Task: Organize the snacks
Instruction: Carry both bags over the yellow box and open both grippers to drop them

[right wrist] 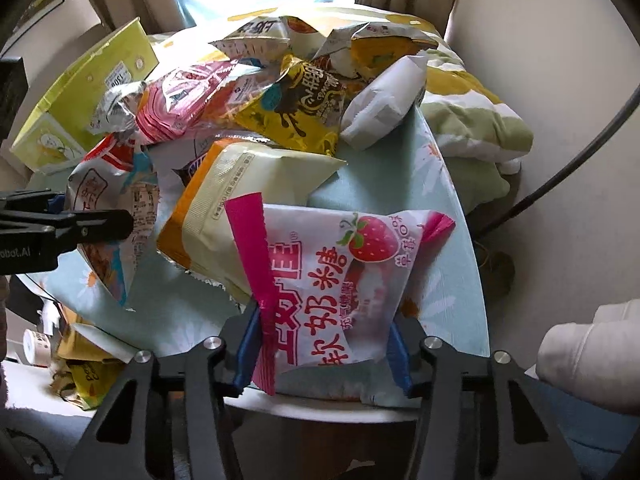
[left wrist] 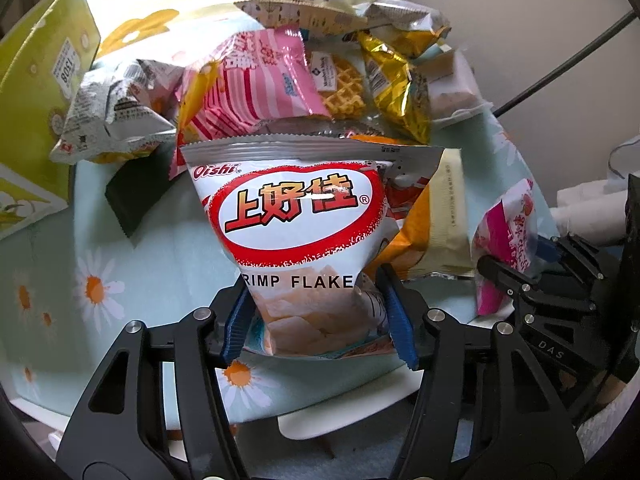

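Observation:
My left gripper (left wrist: 318, 320) is shut on a white and red shrimp flakes bag (left wrist: 296, 216), its blue pads pressing the bag's lower sides. The bag stands tilted in front of the snack pile (left wrist: 288, 72). My right gripper (right wrist: 322, 350) is shut on a pink strawberry snack packet (right wrist: 340, 276), gripped at its lower end near the table's front edge. In the left wrist view the right gripper (left wrist: 532, 276) shows at the far right with the pink packet (left wrist: 506, 240). In the right wrist view the left gripper (right wrist: 80, 226) reaches in from the left beside the shrimp flakes bag (right wrist: 116, 208).
A pile of several snack bags (right wrist: 280, 92) covers the back of the round table with its daisy cloth (right wrist: 436, 216). A yellow-green box (left wrist: 36, 92) stands at the left. A cream and orange packet (right wrist: 240, 204) lies between both held bags. A quilt (right wrist: 472, 116) lies back right.

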Action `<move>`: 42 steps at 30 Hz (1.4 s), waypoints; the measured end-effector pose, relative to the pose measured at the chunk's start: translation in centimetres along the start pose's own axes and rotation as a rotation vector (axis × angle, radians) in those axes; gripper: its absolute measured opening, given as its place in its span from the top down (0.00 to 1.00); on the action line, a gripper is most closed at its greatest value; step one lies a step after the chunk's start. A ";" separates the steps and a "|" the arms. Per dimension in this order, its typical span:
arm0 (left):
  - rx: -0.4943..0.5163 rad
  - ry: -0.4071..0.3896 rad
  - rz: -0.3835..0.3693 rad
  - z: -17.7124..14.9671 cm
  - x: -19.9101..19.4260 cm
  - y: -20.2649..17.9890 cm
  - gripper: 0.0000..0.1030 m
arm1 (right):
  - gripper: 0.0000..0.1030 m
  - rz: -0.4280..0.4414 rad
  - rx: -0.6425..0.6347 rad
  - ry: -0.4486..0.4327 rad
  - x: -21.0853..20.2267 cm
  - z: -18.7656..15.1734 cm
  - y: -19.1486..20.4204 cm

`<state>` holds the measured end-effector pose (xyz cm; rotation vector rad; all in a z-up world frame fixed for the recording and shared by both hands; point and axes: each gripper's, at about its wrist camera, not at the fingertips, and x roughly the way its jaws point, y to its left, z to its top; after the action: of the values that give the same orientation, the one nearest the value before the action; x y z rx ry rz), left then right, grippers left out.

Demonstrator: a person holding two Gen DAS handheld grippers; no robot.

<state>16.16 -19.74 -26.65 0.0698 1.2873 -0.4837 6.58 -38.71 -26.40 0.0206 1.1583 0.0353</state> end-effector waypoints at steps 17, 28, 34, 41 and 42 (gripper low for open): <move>-0.093 -0.309 0.021 3.3 -13.4 5.6 0.47 | 0.54 0.064 -0.046 -0.230 -8.8 9.3 4.2; -0.177 -0.423 0.107 5.7 -21.5 20.7 0.47 | 0.53 0.139 -0.130 -0.348 -10.0 18.9 17.0; -0.222 -0.375 0.129 6.7 -22.1 30.4 0.47 | 0.53 0.199 -0.183 -0.342 -7.5 23.0 25.8; -0.225 -0.221 0.137 7.2 -17.8 37.5 0.47 | 0.53 0.226 -0.207 -0.267 -3.1 25.3 33.6; -0.220 -0.204 0.140 7.1 -17.3 38.0 0.47 | 0.53 0.224 -0.207 -0.257 -2.7 25.4 34.1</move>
<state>33.77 17.43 -16.63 -0.0725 1.1192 -0.2211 28.19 -4.64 -12.60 -0.0279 0.8865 0.3421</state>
